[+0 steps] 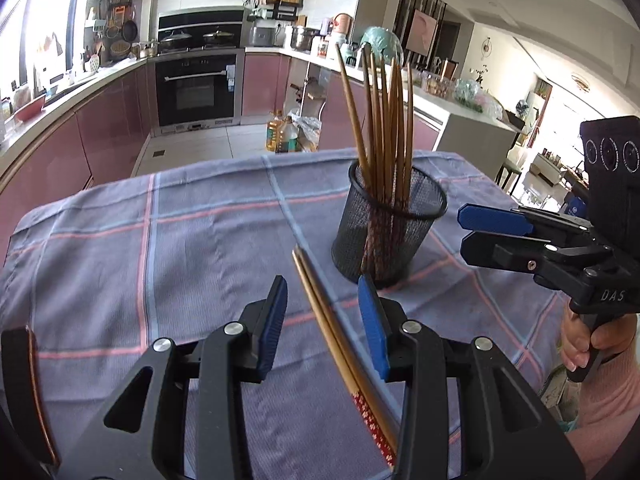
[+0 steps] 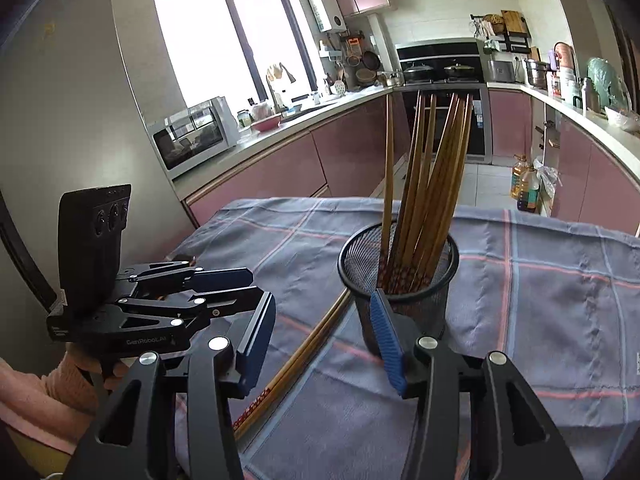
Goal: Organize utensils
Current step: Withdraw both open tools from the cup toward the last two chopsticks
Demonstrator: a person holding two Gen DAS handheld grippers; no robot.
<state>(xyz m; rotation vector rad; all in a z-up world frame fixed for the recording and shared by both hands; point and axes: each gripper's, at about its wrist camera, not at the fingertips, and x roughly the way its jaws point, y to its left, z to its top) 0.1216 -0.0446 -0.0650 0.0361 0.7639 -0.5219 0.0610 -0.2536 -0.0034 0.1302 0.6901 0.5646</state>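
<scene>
A black mesh cup (image 1: 390,224) stands on the checked cloth and holds several wooden chopsticks (image 1: 386,120), standing up. A loose pair of chopsticks (image 1: 332,328) lies on the cloth in front of the cup. My left gripper (image 1: 324,320) is open, its blue pads on either side of the lying pair, apart from it. My right gripper (image 2: 320,340) is open just in front of the cup (image 2: 400,276), with the lying pair (image 2: 304,356) between its fingers. Each gripper shows in the other's view: the right one (image 1: 464,232), the left one (image 2: 250,284).
The blue checked cloth (image 1: 160,248) covers the table. Its far edge drops to the kitchen floor, where oil bottles (image 1: 280,134) stand. Pink cabinets and an oven lie beyond. A microwave (image 2: 196,136) stands on the left counter.
</scene>
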